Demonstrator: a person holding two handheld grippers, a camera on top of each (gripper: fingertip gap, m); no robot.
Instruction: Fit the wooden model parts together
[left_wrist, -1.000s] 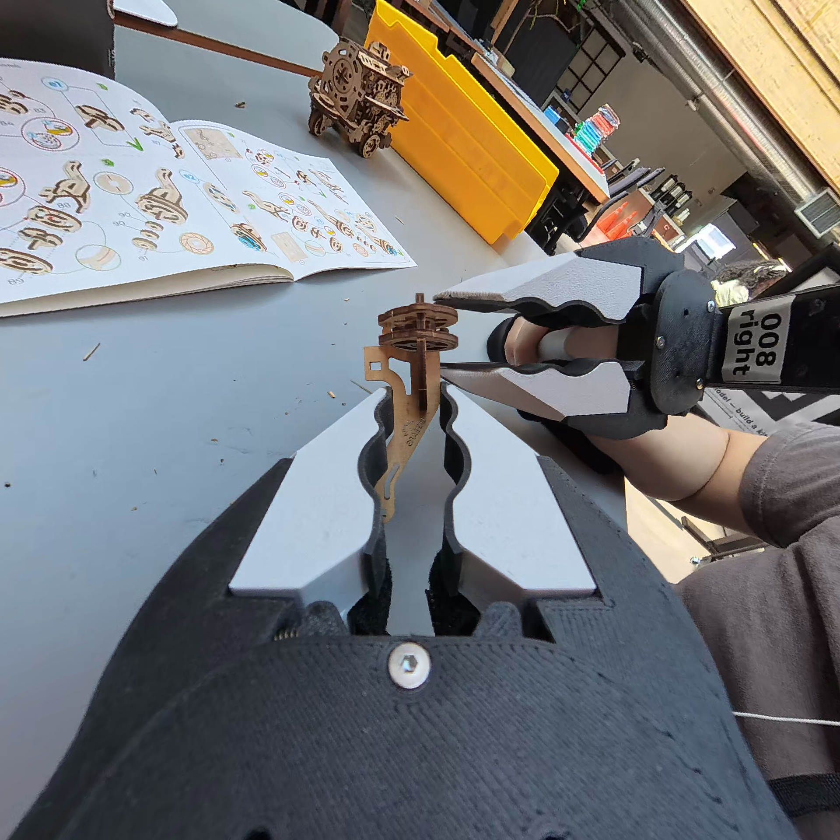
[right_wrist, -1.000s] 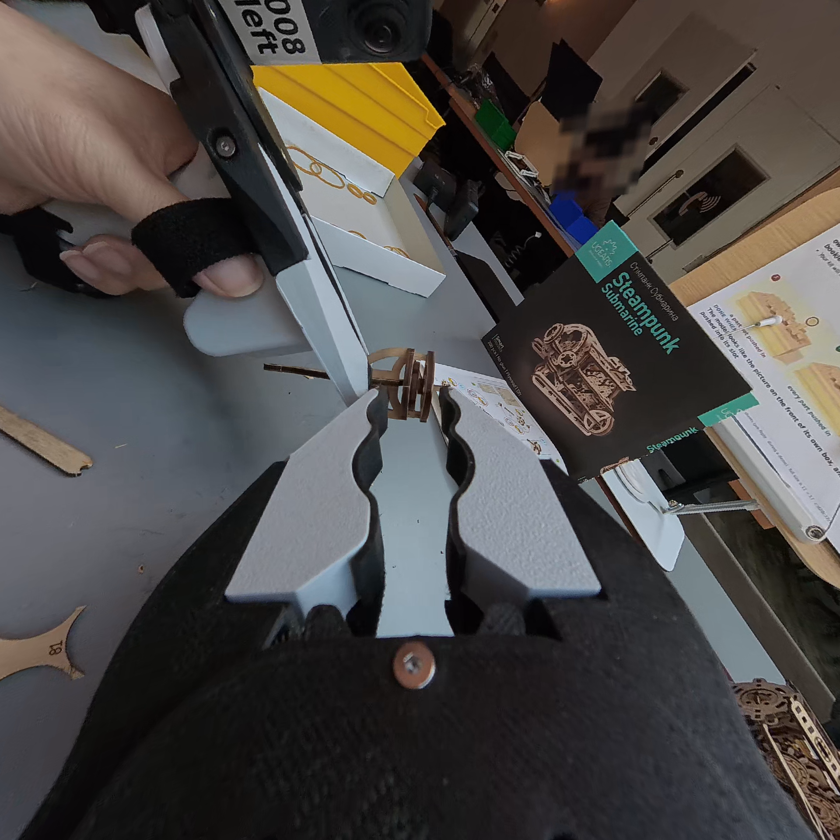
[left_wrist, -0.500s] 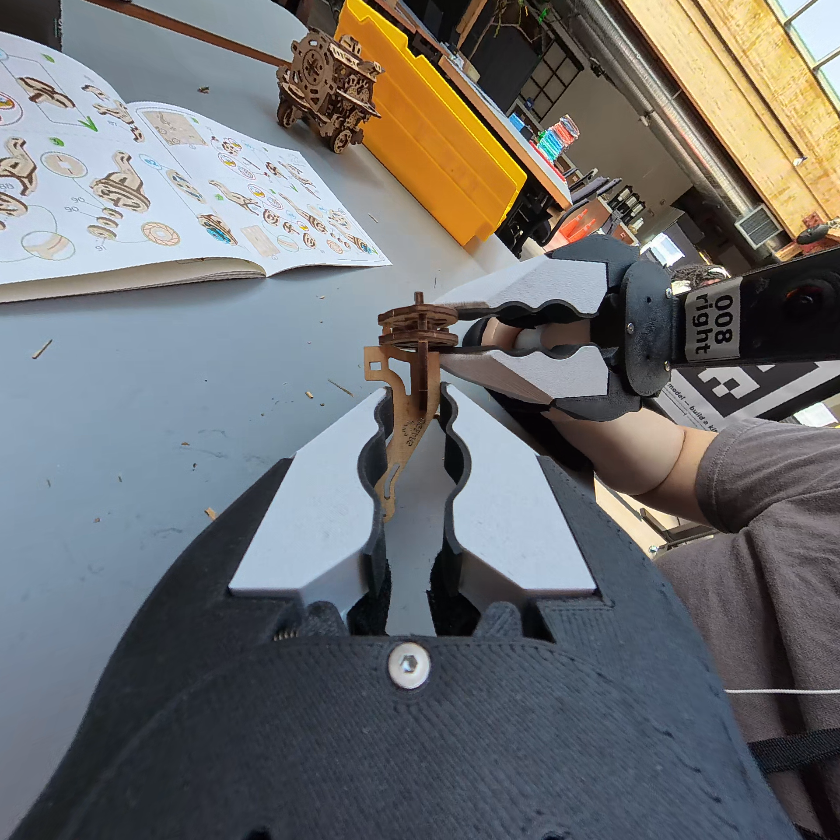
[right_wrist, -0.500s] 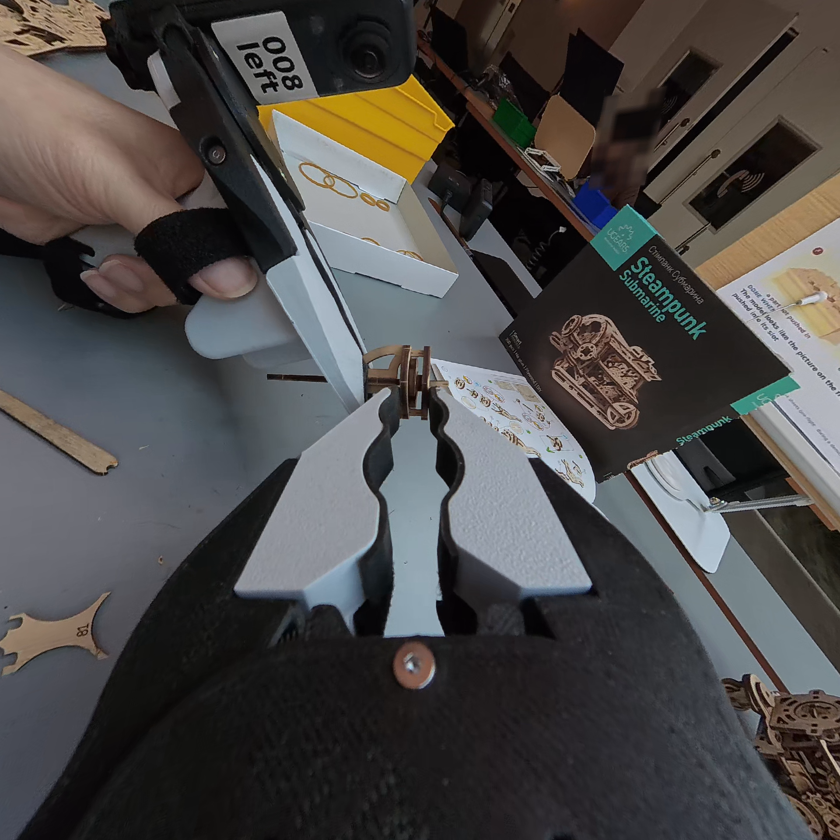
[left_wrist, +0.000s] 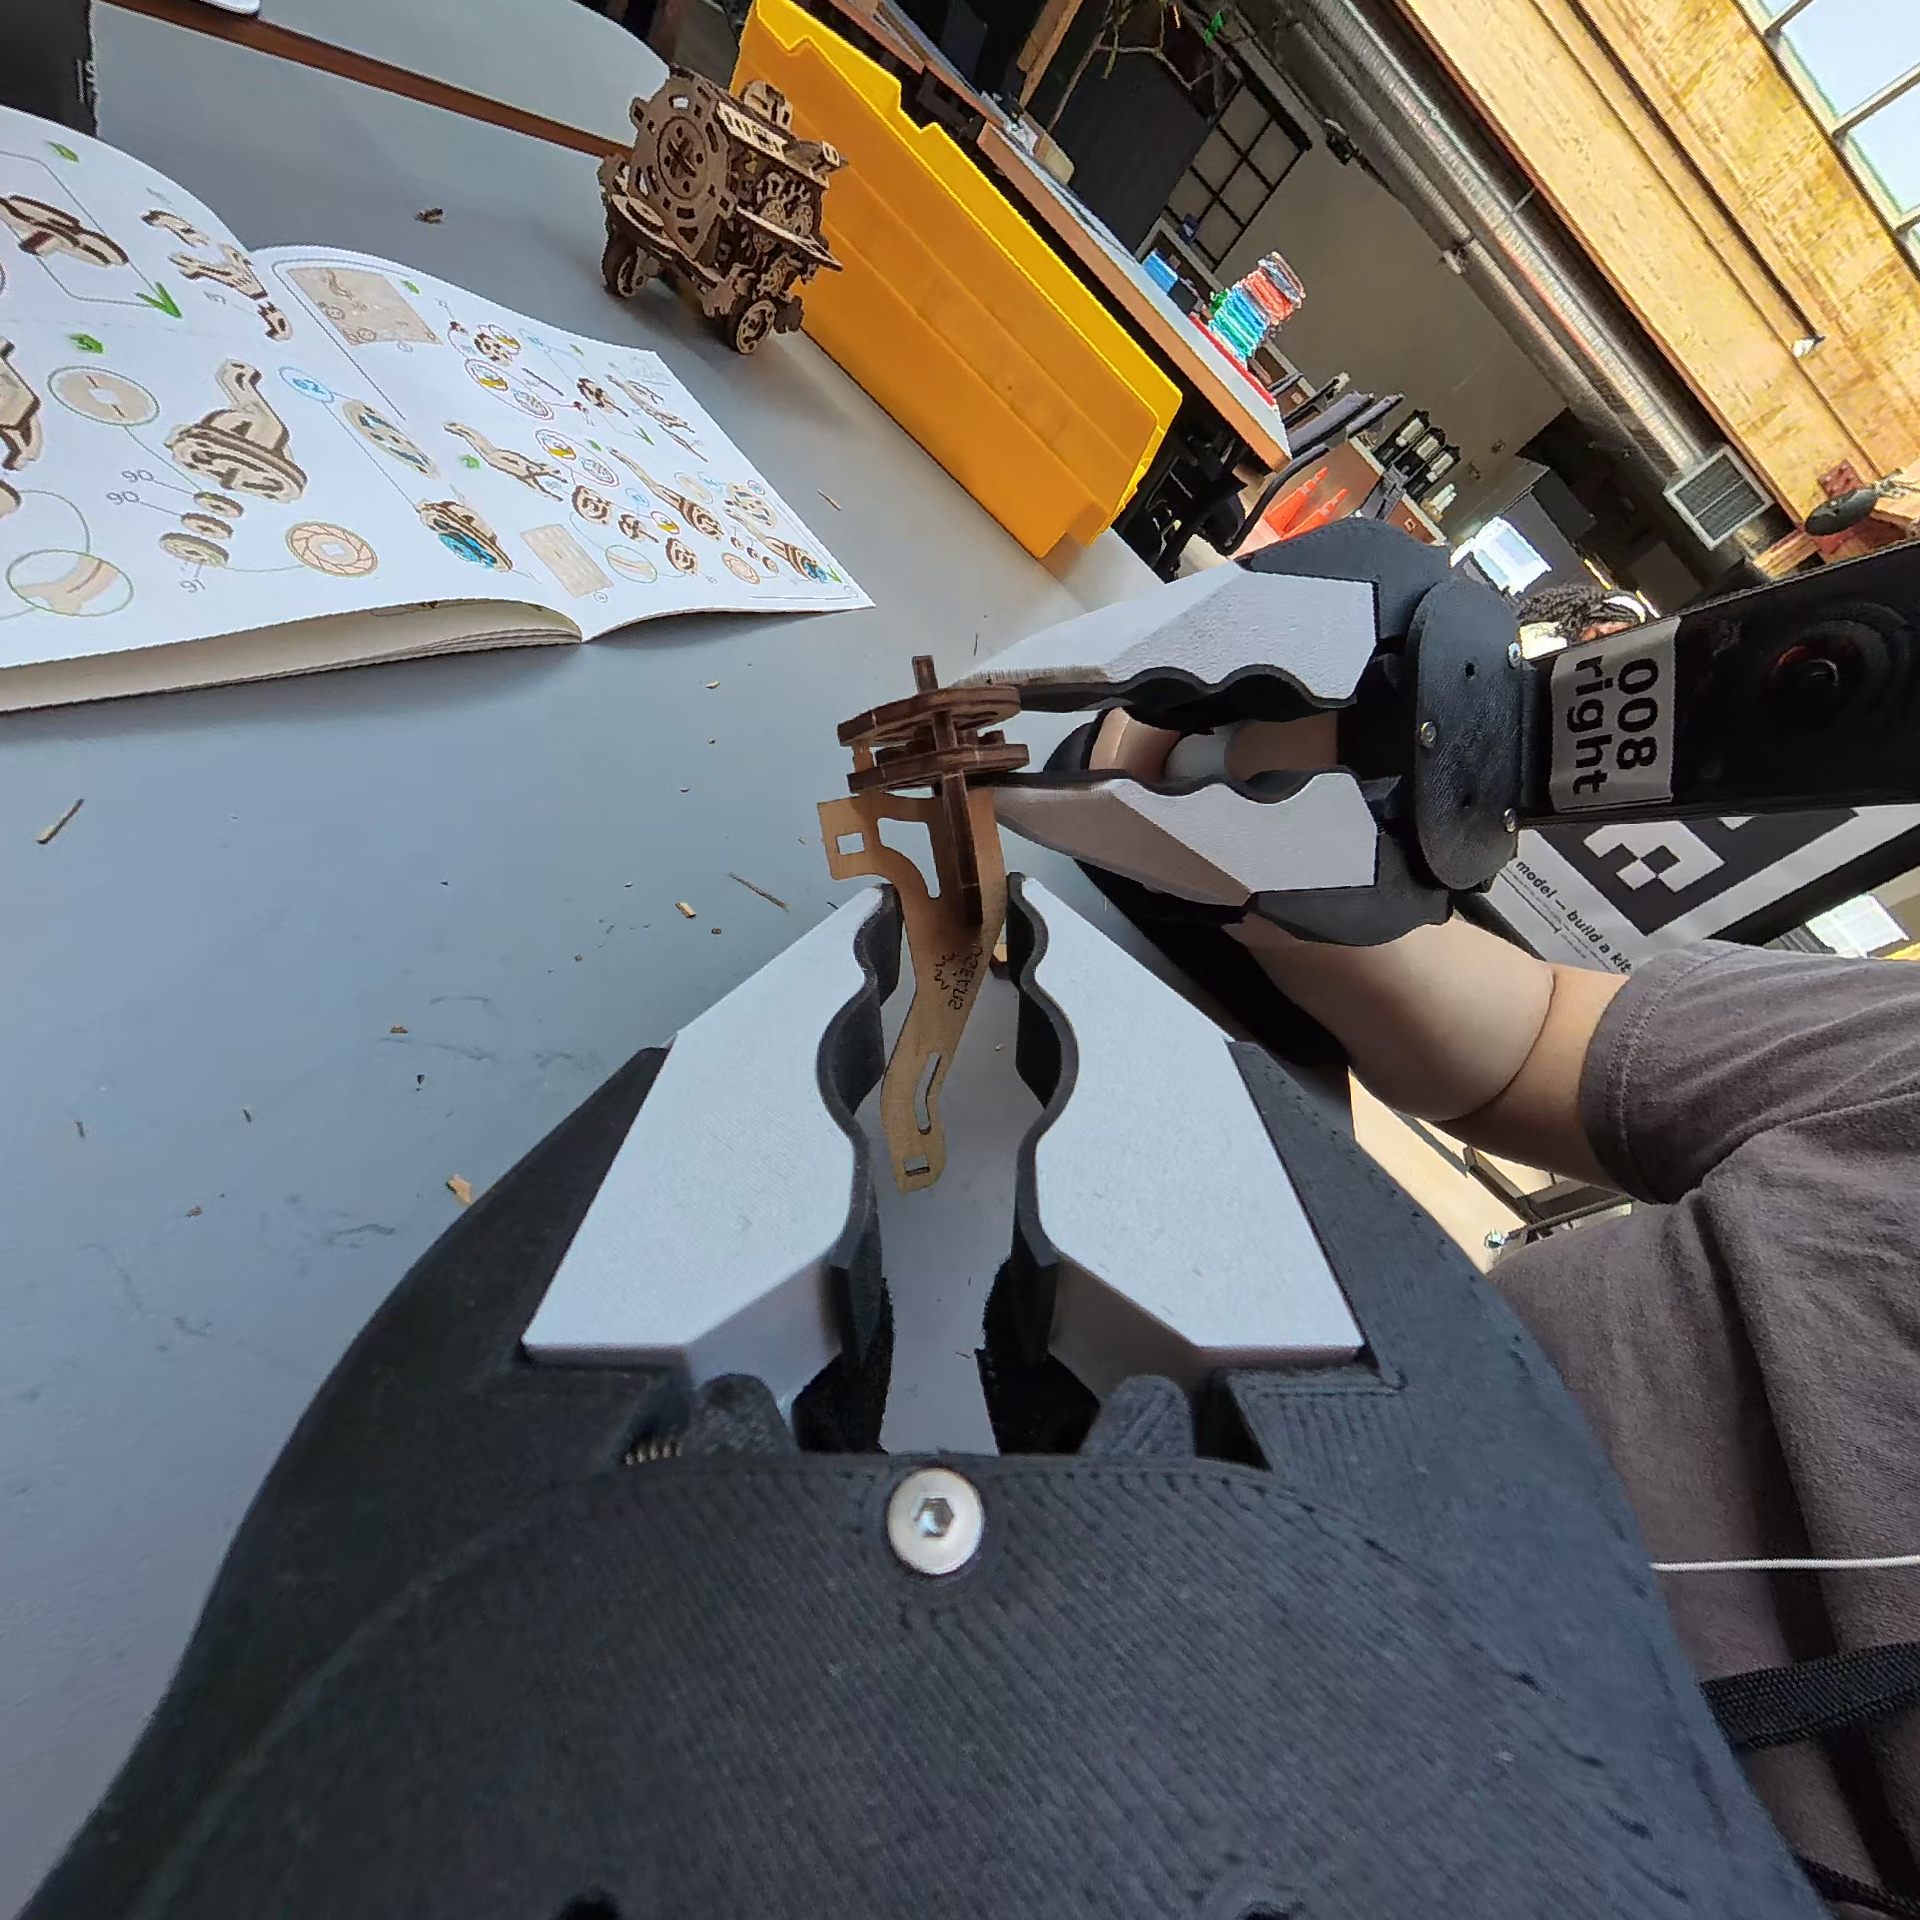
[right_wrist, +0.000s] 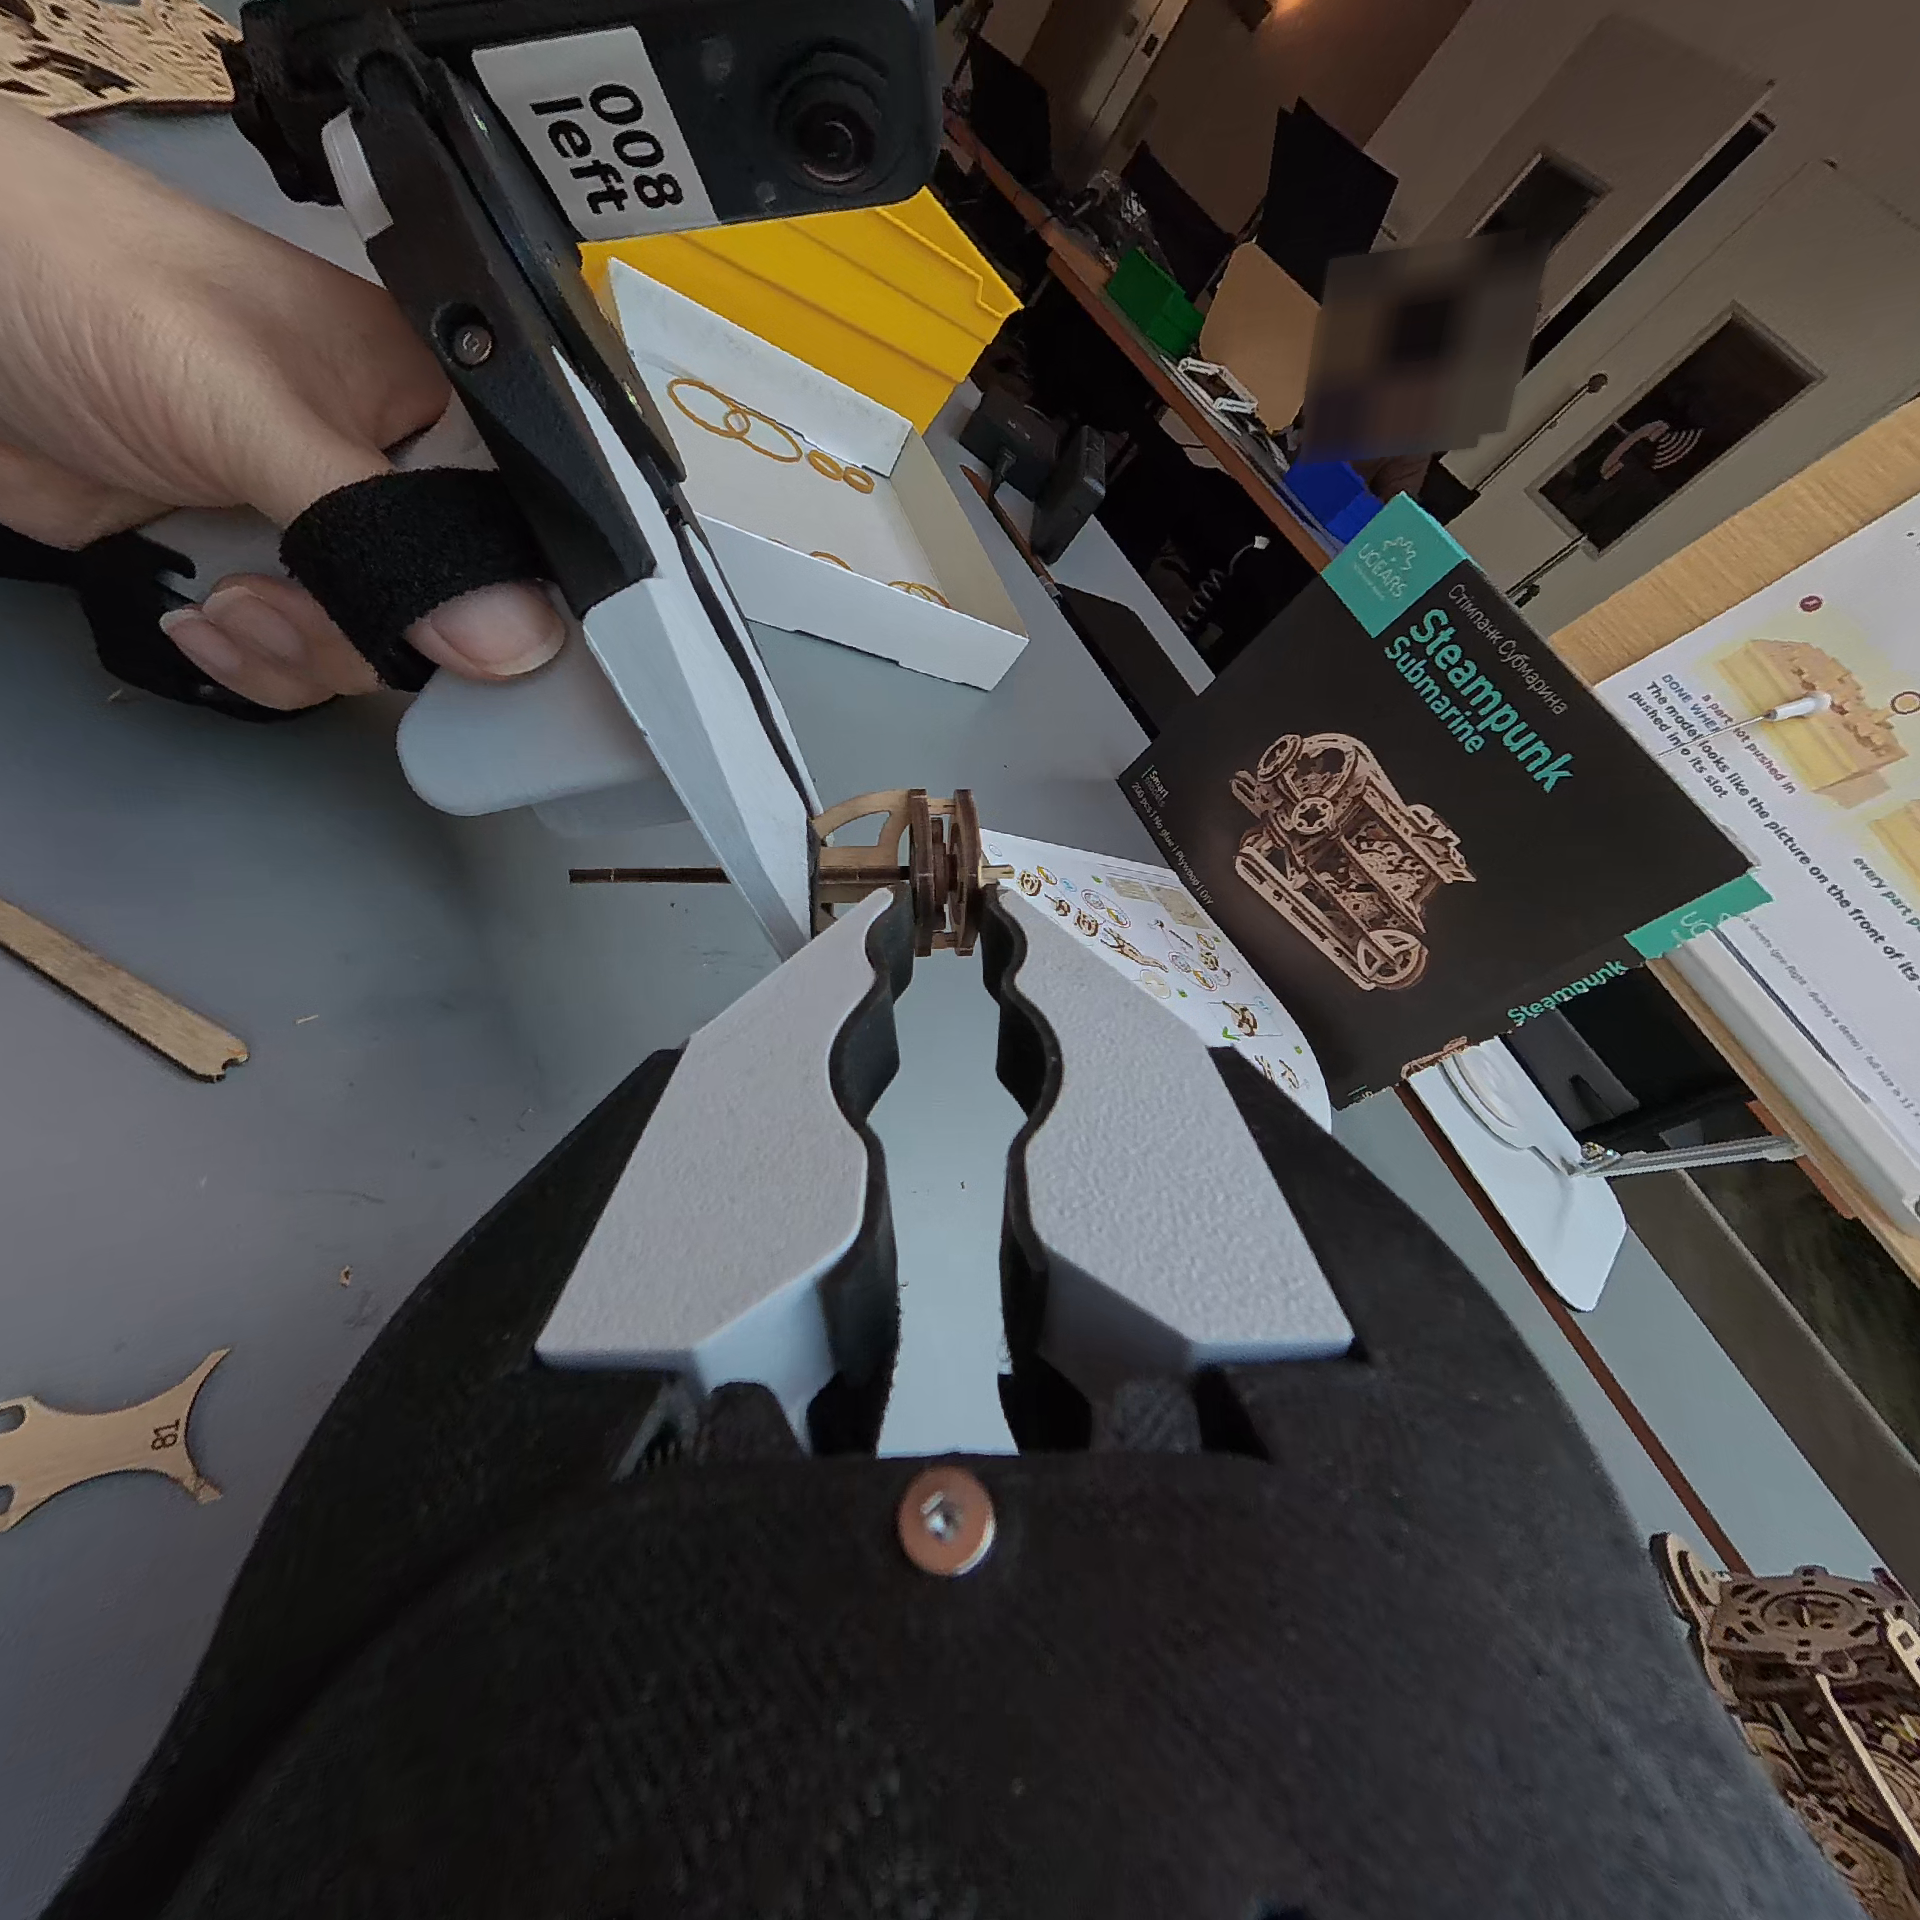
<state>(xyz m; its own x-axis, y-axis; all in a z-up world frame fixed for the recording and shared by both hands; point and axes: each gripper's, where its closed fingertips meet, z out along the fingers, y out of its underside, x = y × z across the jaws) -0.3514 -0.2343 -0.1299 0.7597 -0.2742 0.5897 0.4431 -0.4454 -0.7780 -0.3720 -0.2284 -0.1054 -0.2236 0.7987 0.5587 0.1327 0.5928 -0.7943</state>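
Observation:
My left gripper (left_wrist: 951, 899) is shut on a flat wooden bracket (left_wrist: 940, 997) and holds it upright above the grey table (left_wrist: 312, 935). A small stack of wooden discs (left_wrist: 925, 738) on a thin axle sits at the bracket's top. My right gripper (left_wrist: 1000, 740) comes in from the right, and its two fingertips clamp the disc stack from above and below. In the right wrist view the disc stack (right_wrist: 940, 873) sits between the tips of my right gripper (right_wrist: 940, 914). The left gripper (right_wrist: 800, 894) reaches in from the upper left, and the axle (right_wrist: 644, 876) sticks out behind it.
An open instruction booklet (left_wrist: 312, 468), a finished wooden model (left_wrist: 717, 208) and a yellow bin (left_wrist: 966, 312) lie beyond. A white tray (right_wrist: 966, 644) holds rubber rings, beside a black box card (right_wrist: 1434, 810). A loose strip (right_wrist: 125, 1008) and a flat part (right_wrist: 94, 1444) lie left. Another model (right_wrist: 1808, 1683) stands lower right. Left and right tips are no more than a few centimetres apart. The finished wooden model (left_wrist: 717, 208) is about 35 cm from both grippers' fingertips. My right wrist view (right_wrist: 1787, 1649) looks at it from another angle.
My right gripper has narrowed from open around the discs to clamped on them. Both grippers have tilted slightly with the assembly. The left grip on the bracket is unchanged.

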